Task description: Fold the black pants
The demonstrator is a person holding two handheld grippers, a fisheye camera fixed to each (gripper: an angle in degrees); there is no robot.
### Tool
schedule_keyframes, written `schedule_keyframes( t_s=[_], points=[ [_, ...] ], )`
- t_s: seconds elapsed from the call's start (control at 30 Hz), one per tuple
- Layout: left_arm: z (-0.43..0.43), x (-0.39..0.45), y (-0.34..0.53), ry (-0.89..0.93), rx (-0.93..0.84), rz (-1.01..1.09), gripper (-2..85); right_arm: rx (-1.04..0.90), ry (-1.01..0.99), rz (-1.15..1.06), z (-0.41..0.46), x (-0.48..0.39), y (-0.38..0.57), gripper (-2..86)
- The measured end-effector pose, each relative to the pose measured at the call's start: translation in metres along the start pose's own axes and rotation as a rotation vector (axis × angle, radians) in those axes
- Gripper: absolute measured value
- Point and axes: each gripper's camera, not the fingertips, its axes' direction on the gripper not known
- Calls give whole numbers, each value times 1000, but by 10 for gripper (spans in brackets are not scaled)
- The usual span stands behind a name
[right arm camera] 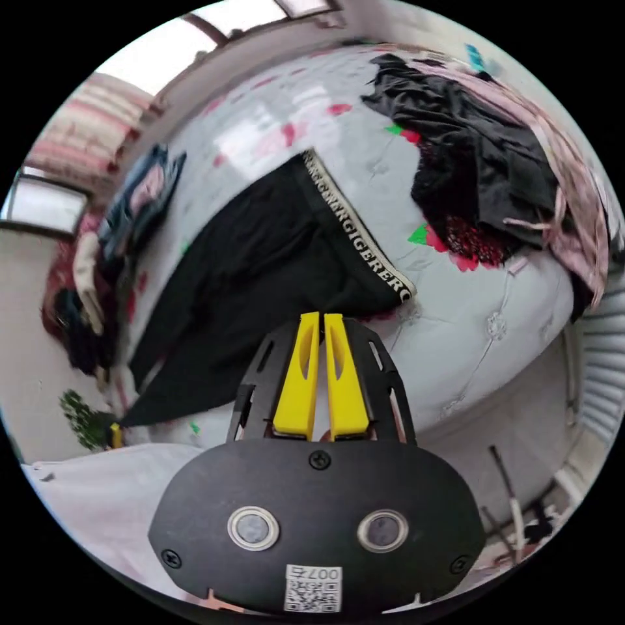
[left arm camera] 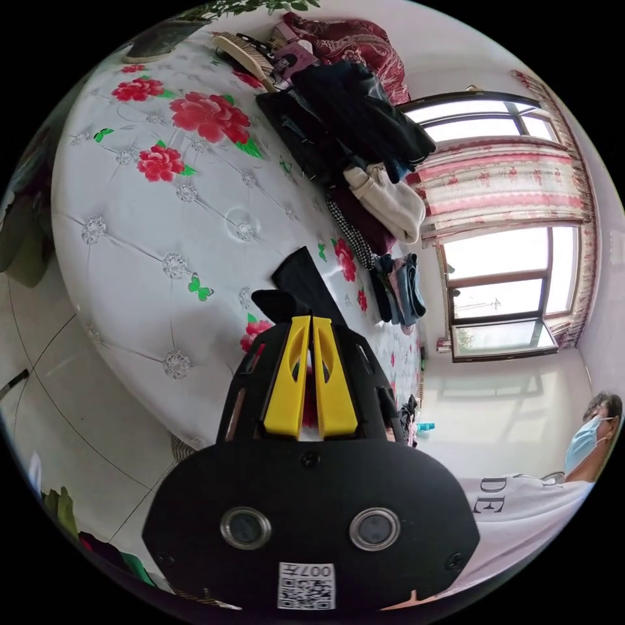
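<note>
Black pants are lying spread out on the bed, on that white quilted cover with the red flowers, and in the right gripper view the lettered waistband runs across the near end of them, close to the bed's edge. The legs stretch away toward the far side, tapering to a point. The right gripper sits right at the pants' near edge just below the waistband, yellow jaws pressed together with barely a slit between them, but whether any cloth is actually pinched in there can't be told from this angle. In the left gripper view the left gripper also has its yellow jaws closed up tight, and a bit of black fabric pokes out right past the tips, so it looks clamped on a pant end. Further along the bed in that view there's a messy pile of clothes, dark stuff with a cream piece hanging off it, plus a brush near the far end. Another heap of dark and pink clothes lies beside the pants in the right gripper view. A person in a white shirt is at the edge of the left gripper view, and a window with striped curtains is behind the bed.
</note>
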Motion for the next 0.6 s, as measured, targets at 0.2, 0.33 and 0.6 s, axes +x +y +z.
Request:
schedule_keyframes(
  t_s=[0.2, 0.33, 0.6],
  points=[
    [22, 19, -16, 52, -8, 20, -10, 162, -109, 54, -50, 0, -16, -2],
    [66, 33, -52, 57, -19, -3, -10, 154, -73, 2, -45, -31, -53, -2],
    [181, 53, -135, -84, -52, -77, -10, 10, 33, -129, 49, -114, -168, -1]
  ],
)
